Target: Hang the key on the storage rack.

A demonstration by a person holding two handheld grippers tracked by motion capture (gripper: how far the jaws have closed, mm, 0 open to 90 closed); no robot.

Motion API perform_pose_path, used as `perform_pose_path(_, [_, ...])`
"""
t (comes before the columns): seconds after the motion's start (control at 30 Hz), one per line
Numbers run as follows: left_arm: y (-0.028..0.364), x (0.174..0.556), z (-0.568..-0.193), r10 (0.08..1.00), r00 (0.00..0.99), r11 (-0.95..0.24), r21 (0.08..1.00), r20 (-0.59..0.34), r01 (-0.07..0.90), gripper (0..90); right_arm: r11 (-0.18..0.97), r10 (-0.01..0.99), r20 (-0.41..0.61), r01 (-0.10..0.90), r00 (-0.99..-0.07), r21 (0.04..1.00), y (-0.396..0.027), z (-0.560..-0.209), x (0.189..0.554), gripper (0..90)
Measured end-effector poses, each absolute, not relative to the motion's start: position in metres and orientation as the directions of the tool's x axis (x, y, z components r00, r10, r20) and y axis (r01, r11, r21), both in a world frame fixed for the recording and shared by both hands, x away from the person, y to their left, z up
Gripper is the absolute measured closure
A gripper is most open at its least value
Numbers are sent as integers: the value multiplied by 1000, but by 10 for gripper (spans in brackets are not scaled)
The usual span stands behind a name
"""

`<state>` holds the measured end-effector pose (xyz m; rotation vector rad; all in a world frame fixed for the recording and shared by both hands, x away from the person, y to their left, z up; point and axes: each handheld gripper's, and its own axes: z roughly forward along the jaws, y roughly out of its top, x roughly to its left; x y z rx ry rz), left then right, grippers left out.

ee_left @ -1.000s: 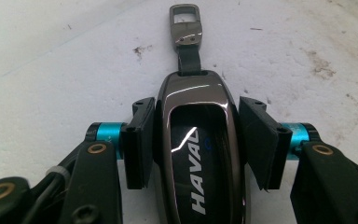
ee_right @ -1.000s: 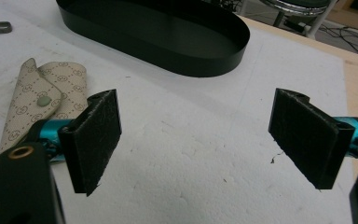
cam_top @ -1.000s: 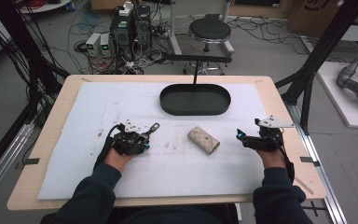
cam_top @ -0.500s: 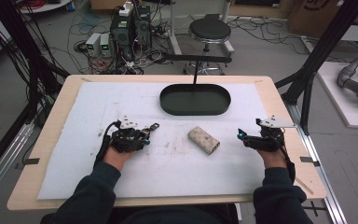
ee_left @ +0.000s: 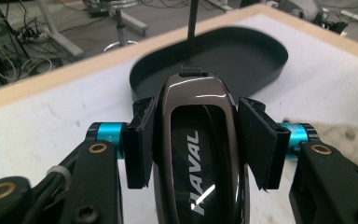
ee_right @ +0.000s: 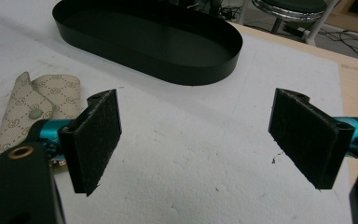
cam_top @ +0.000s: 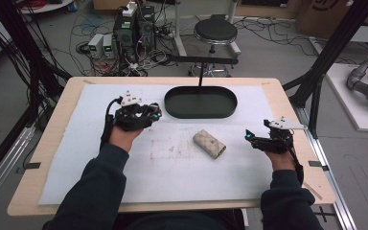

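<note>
Left gripper view: left gripper (ee_left: 199,140) pinched glossy case (ee_left: 196,154) at centre, tray (ee_left: 242,56) upper middle; right gripper (ee_right: 200,144) spread, idle. Advice: keep grip square, lower case level into tray

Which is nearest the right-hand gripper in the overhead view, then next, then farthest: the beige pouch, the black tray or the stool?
From the right gripper:
1. Beige pouch, just to its left on the white mat.
2. Black tray, farther back, left of it.
3. Stool, on the floor beyond the table.
</note>
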<state>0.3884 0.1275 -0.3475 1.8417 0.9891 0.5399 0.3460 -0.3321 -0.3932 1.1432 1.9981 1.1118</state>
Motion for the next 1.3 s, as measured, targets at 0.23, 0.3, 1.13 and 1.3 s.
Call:
perform_pose_path(0.23, [116,416,-305,810,586,-239,909,-7,341,485,284,880,-73,397,-470,873,-332,-393,348,172])
perform_pose_path(0.3, [110,428,-294,802,597,-258,913,21,316,485,285,878,-73,396,-473,873,-332,-393,348,172])
perform_pose_path(1.13, [70,507,-263,809,585,-266,923,57,278,484,270,880,-57,398,-472,877,-338,-394,345,172])
perform_pose_path(1.3, [70,517,-266,823,567,-248,923,40,295,484,265,883,-56,398,-466,878,-340,-393,344,172])
